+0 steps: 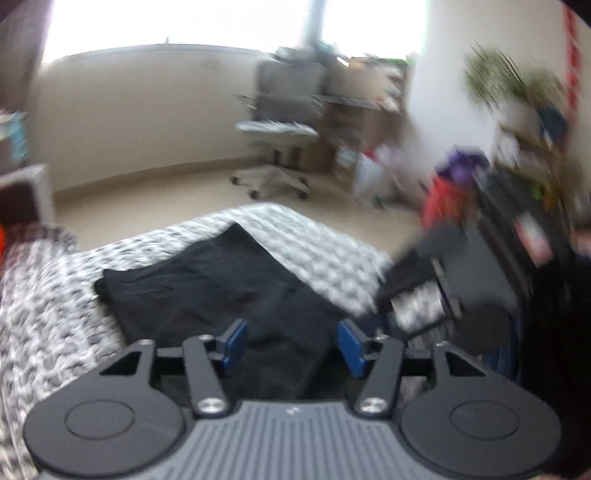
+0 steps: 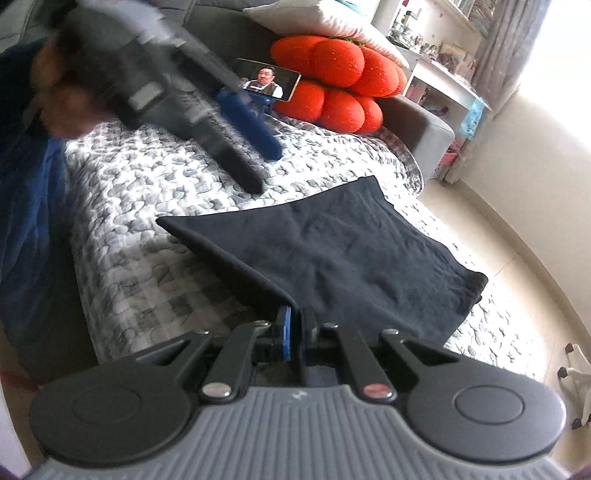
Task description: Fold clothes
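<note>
Two grippers work for us: our right gripper point(image 2: 294, 328) pinches the dark garment's point(image 2: 354, 251) near corner between closed jaws, while our left gripper point(image 1: 291, 341) hovers above it, jaws open.

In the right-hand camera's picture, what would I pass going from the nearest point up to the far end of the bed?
Right gripper shut on a corner of the dark cloth → patterned quilt → phone showing a video → red cushion → white pillow.
</note>
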Action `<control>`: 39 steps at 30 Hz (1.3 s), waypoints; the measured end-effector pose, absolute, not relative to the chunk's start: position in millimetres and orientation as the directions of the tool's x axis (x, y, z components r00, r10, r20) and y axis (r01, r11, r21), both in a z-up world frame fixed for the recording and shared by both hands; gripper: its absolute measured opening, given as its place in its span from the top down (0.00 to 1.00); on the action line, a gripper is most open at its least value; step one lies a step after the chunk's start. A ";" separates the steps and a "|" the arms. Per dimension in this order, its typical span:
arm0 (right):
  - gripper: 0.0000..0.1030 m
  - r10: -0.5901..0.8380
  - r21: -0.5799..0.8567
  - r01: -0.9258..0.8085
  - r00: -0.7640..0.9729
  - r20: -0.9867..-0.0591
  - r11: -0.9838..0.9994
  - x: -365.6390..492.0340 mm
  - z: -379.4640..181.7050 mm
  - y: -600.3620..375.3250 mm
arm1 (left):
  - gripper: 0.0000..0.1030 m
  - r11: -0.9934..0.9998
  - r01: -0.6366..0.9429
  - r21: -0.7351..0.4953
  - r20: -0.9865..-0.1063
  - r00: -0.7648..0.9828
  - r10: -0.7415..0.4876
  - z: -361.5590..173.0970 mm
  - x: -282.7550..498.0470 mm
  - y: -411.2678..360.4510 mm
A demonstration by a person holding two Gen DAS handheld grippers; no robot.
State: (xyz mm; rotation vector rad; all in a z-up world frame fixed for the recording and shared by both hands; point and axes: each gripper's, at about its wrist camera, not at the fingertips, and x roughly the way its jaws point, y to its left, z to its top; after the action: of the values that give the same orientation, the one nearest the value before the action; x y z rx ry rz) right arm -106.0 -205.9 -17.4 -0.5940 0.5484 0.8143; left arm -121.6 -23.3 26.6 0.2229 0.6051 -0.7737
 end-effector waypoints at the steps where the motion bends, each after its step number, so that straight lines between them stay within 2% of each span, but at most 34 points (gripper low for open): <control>1: 0.96 0.502 -0.269 -0.792 0.569 -0.652 0.548 -105.3 -17.0 -206.5 | 0.45 0.680 0.733 -0.006 -0.589 0.547 -0.595 25.9 -125.4 -26.3; 2: 0.96 0.503 -0.266 -0.792 0.568 -0.652 0.550 -105.0 -16.8 -207.2 | 0.45 0.657 0.754 0.016 -0.592 0.536 -0.602 25.2 -129.3 -29.2; 8: 0.96 0.508 -0.250 -0.789 0.566 -0.649 0.561 -103.4 -15.8 -211.1 | 0.47 0.561 0.789 0.251 -0.690 0.553 -0.468 -8.6 -142.4 -53.9; 10: 0.96 0.510 -0.244 -0.789 0.565 -0.649 0.564 -102.9 -15.4 -212.4 | 0.59 0.558 0.772 0.304 -0.707 0.575 -0.411 -16.5 -140.7 -55.1; 12: 0.96 0.512 -0.240 -0.790 0.563 -0.648 0.564 -103.4 -15.5 -212.7 | 0.77 0.570 0.756 0.322 -0.721 0.586 -0.370 -21.8 -135.9 -51.0; 14: 0.96 0.513 -0.238 -0.792 0.560 -0.650 0.563 -103.9 -16.1 -212.6 | 0.88 0.584 0.743 0.329 -0.729 0.592 -0.343 -25.4 -130.8 -47.0; 17: 0.96 0.508 -0.238 -0.804 0.542 -0.669 0.545 -106.3 -19.2 -210.1 | 0.94 0.602 0.732 0.319 -0.733 0.593 -0.333 -27.1 -124.3 -42.6; 19: 0.95 0.500 -0.247 -0.812 0.533 -0.683 0.528 -109.4 -22.1 -208.7 | 0.94 0.606 0.731 0.313 -0.731 0.593 -0.337 -26.8 -122.1 -41.7; 21: 0.79 0.487 -0.255 -0.820 0.522 -0.700 0.513 -112.3 -25.7 -208.9 | 0.95 0.609 0.730 0.309 -0.729 0.593 -0.341 -26.0 -122.3 -41.3; 23: 0.74 0.465 -0.259 -0.826 0.509 -0.724 0.500 -114.4 -30.7 -209.9 | 0.95 0.615 0.727 0.304 -0.727 0.594 -0.343 -25.4 -121.8 -40.6; 31: 0.74 0.390 -0.301 -0.802 0.532 -0.751 0.515 -111.2 -43.0 -220.5 | 0.95 0.638 0.717 0.279 -0.719 0.597 -0.356 -21.4 -116.4 -35.7; 34: 0.78 0.398 -0.298 -0.795 0.542 -0.740 0.528 -110.6 -40.2 -225.6 | 0.95 0.641 0.716 0.276 -0.718 0.597 -0.358 -20.5 -116.3 -34.4; 35: 0.89 0.401 -0.297 -0.793 0.545 -0.736 0.533 -110.3 -39.2 -227.3 | 0.95 0.641 0.716 0.275 -0.717 0.597 -0.359 -20.2 -116.3 -33.9; 36: 0.96 0.403 -0.296 -0.790 0.548 -0.732 0.537 -110.0 -38.2 -229.0 | 0.95 0.640 0.717 0.275 -0.717 0.597 -0.360 -19.9 -116.5 -33.6; 39: 0.97 0.411 -0.292 -0.782 0.558 -0.721 0.551 -109.2 -35.3 -234.1 | 0.94 0.632 0.723 0.280 -0.714 0.597 -0.367 -18.2 -118.7 -31.4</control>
State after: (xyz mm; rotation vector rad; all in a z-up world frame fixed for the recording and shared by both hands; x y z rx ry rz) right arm -109.2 -234.1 -35.3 -0.6534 0.6401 0.7660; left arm -118.7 -31.4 -18.2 0.5988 0.6609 -0.6781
